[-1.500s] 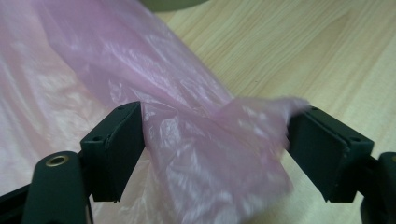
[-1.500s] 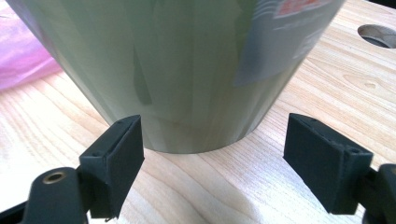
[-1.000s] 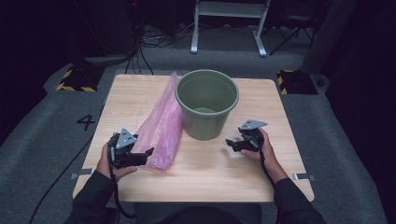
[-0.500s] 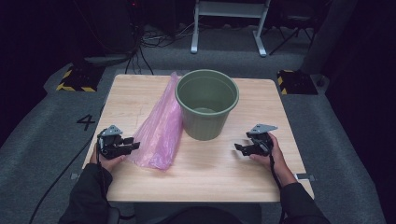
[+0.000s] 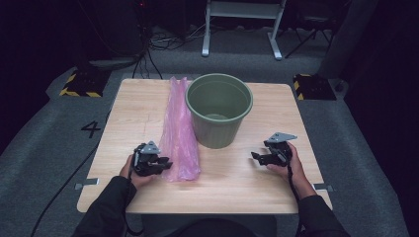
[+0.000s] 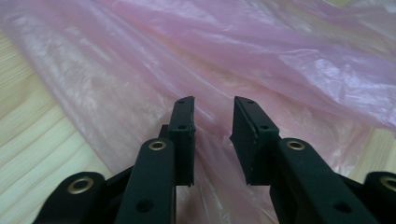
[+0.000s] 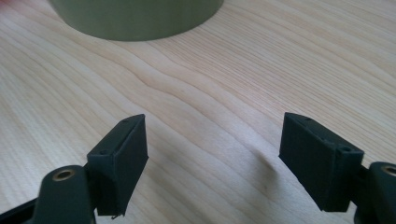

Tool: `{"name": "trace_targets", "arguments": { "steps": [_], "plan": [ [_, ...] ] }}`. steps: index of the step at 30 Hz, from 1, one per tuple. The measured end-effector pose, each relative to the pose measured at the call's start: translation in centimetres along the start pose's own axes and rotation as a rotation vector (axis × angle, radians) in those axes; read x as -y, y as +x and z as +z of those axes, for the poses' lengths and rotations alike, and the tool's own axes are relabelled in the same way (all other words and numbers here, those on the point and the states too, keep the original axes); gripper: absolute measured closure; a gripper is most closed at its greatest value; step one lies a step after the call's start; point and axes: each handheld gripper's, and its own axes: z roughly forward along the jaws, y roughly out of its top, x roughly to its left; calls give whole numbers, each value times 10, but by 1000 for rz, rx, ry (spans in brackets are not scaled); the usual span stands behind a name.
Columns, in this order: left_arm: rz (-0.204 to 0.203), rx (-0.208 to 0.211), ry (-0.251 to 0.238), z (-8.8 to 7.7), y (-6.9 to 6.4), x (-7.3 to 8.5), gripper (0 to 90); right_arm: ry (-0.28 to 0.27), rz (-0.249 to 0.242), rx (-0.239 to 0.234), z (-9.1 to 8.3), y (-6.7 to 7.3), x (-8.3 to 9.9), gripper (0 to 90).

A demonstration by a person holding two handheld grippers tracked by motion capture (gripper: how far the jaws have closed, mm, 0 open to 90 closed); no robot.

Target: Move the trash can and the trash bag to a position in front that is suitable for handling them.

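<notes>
Since a second ago the left gripper [image 5: 165,162] has drawn back toward the desk's near left, then come down against the near end of the pink plastic bag [image 5: 179,133], and its jaws have just been closing: in the left gripper view they stand narrow, a slim gap between them, with the film [image 6: 261,60] lying under and beyond the tips, but I cannot see any fold pinched between the pads. The bag itself lies flat and stretched out on the wooden desk [image 5: 247,182], running from the far edge toward the person, its right side just beside the green bucket [image 5: 219,108], which stands upright and empty near the middle. Further right, the right gripper [image 5: 254,156] has slid outward toward the desk's right side and rests low on the wood, jaws wide and holding nothing; its own view shows bare desk between them and the bucket's base [image 7: 135,16] ahead. As I judge it, the work is at its start: the first grasp on the bag is being made, while opening the bag and fitting it into the bucket are all left to do.
</notes>
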Motion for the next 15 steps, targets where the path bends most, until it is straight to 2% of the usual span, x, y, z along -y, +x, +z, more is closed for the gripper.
{"name": "trace_targets", "arguments": {
  "steps": [3, 4, 5, 9, 13, 15],
  "plan": [
    [42, -1, 9, 15, -22, -12, 651, -3, -3, -1, 0, 3, -1, 239],
    [68, -1, 10, 20, -27, -16, 645, -4, -4, -5, 0, 4, -1, 239],
    [72, 13, 9, 24, -32, -19, 642, -7, -4, -8, 0, 5, -1, 240],
    [132, 39, 4, 39, -45, -31, 655, -11, -13, -4, 0, 8, -3, 249],
    [148, 70, -2, 55, -55, -44, 659, -18, -30, -14, 0, 14, -5, 254],
    [175, 73, -8, 64, -62, -50, 659, -25, -42, -27, 0, 18, -7, 254]
  ]
}}
